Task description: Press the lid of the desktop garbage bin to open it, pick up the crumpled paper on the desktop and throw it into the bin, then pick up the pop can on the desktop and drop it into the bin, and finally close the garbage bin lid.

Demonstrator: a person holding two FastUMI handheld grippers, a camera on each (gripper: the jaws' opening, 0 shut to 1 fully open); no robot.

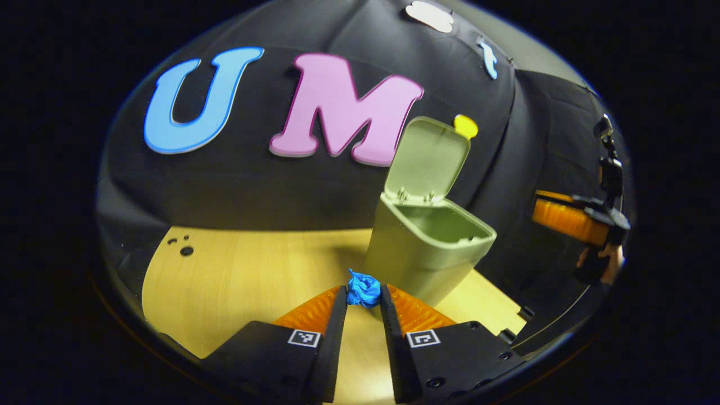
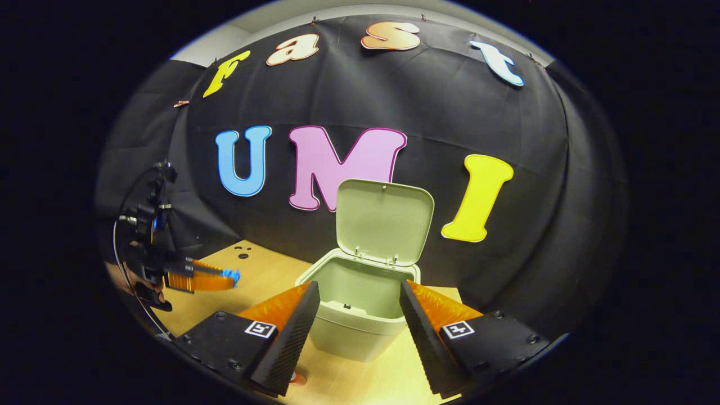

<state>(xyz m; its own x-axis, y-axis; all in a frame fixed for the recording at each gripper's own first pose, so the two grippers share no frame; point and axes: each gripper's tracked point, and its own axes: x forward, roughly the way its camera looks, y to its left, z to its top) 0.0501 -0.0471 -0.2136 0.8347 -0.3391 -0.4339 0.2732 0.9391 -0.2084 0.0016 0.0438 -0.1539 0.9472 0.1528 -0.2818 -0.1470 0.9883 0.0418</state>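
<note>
In the left gripper view my left gripper point(image 1: 364, 291) is shut on the blue crumpled paper point(image 1: 363, 288), held above the wooden table point(image 1: 236, 275). The pale green bin point(image 1: 419, 250) stands just ahead and to the right, its lid point(image 1: 430, 160) upright and open. In the right gripper view my right gripper point(image 2: 360, 286) is open, hovering near the front of the bin point(image 2: 354, 332) with nothing between its fingers. The lid point(image 2: 385, 222) stands up behind the opening. The left gripper point(image 2: 208, 278) shows at the left with the paper point(image 2: 230, 275) at its tips. A small red thing point(image 2: 298, 378) peeks from under one finger.
The other gripper point(image 1: 568, 219) and the hand holding it appear at the far right of the left gripper view. The black cloth wall rises right behind the bin. The tabletop point(image 2: 264, 270) has small holes at its back left corner point(image 1: 185, 250).
</note>
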